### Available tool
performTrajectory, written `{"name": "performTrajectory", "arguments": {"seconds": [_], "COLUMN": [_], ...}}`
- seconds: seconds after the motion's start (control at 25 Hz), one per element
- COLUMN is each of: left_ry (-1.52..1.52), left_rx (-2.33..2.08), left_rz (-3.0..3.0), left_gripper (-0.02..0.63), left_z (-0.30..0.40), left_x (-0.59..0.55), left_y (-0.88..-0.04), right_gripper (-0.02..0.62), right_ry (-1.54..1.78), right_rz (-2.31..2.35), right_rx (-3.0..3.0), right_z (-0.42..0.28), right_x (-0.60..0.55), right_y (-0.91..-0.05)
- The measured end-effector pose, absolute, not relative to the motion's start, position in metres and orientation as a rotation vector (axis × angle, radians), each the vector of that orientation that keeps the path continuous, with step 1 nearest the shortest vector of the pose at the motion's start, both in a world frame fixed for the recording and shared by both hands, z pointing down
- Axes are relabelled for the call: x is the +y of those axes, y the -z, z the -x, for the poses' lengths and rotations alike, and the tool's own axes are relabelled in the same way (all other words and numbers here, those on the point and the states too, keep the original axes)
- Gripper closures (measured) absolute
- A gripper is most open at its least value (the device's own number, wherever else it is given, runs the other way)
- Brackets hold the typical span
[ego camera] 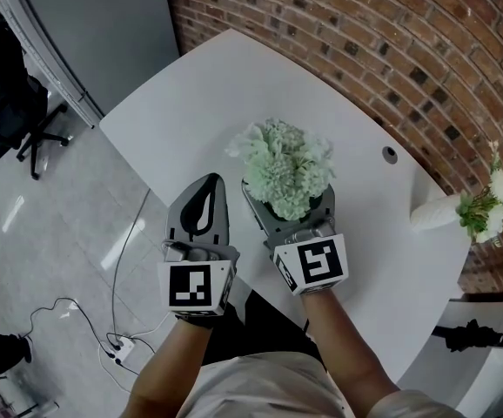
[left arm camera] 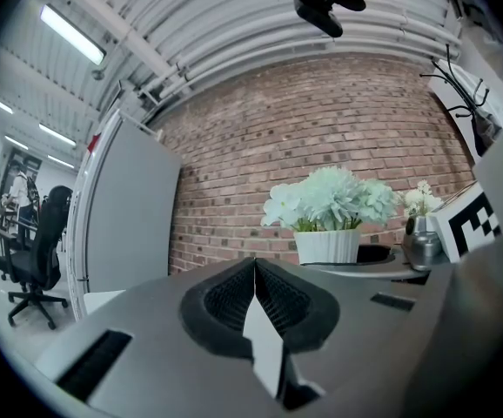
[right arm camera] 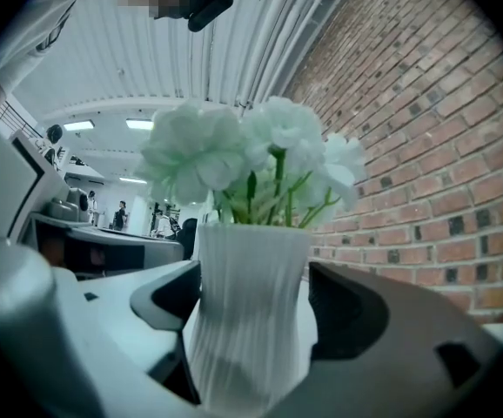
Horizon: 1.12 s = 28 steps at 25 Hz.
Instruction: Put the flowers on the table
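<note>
"White ribbed vase [right arm camera: 250, 268] of flowers [ego camera: 285, 165] stands on the surface [ego camera: 191, 129], unclamped between the parted jaws of the right tool [right arm camera: 250, 301]," says one.

"Left tool [left arm camera: 253, 296], just left of the vase, is closed. The vase is probably light and top-heavy: grip its waist, not the soft blooms," answers the other.

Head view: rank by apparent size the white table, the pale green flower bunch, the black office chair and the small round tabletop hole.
1. White table.
2. Pale green flower bunch and black office chair look about alike; the chair sits farther off.
3. Small round tabletop hole.
</note>
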<state>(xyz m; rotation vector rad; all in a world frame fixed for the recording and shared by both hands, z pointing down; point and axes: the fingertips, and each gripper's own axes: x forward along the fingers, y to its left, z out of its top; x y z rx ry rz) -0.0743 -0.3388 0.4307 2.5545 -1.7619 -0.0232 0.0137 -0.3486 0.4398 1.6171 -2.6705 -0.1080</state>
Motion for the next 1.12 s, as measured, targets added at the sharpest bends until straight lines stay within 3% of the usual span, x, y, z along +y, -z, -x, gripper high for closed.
{"name": "performTrajectory", "arguments": {"seconds": [1.12], "left_ry": [0.009], "left_rx": [-1.633], "left_rz": [-2.553], "left_gripper": [0.600], "left_z": [0.063], "left_x": [-0.286], "left_y": [-0.379], "right_gripper": [0.218], "right_ry": [-0.087], "right_rz": [-1.716], "right_rx": [-2.515], "right_z": [-0.038], "right_x": [-0.269], "right_y": [-0.405]}}
